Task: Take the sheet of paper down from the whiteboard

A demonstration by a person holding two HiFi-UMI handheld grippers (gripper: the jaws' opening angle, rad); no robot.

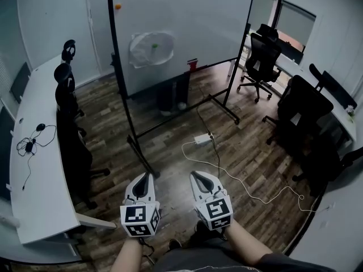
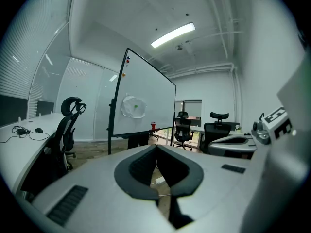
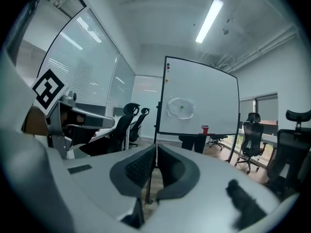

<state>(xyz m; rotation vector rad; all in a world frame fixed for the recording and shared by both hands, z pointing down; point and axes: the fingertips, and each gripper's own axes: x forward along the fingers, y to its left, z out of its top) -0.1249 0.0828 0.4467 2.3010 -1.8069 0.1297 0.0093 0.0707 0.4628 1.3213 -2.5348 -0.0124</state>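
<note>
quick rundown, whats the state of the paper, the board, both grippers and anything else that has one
sheet of paper: up on the whiteboard, wrinkled, pinned by a green magnet
whiteboard: standing upright
left gripper: jaws together, empty, well short of the board
right gripper: jaws together, empty, also short of the board
power strip: lying on the floor, white cable trailing from it

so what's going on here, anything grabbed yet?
Nothing yet. A person holds the left gripper and the right gripper low in front of them, both shut and empty, standing well back from the whiteboard. The sheet of paper, crumpled, is pinned to the board by a green magnet. Neither gripper is near it.
</note>
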